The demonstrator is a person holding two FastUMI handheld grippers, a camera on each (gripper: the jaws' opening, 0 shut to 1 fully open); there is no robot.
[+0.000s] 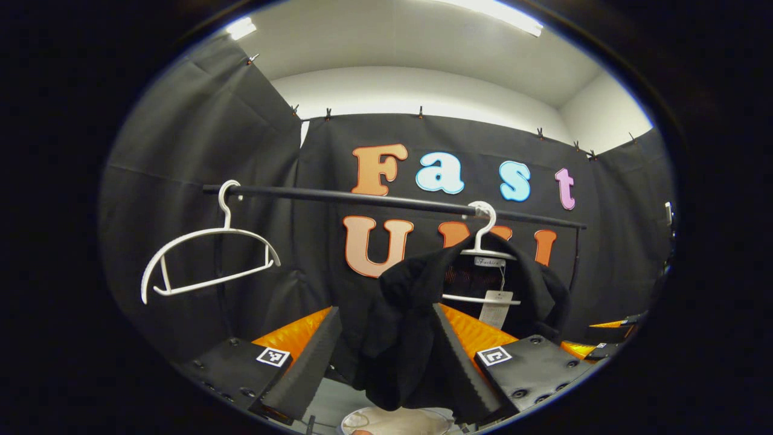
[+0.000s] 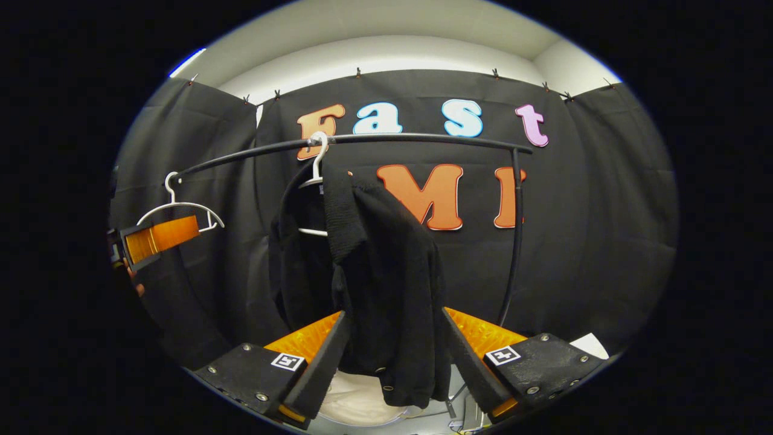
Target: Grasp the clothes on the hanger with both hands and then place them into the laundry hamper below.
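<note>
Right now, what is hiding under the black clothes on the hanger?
Under the black knitted garment on the white plastic hanger a pale round hamper rim peeks out. The garment covers most of it, so its inside cannot be seen.

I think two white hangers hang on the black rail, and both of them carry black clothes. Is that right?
Not quite. Only one white hanger on the black rail carries the black clothes; the other hanger is bare, as the left gripper view shows.
</note>
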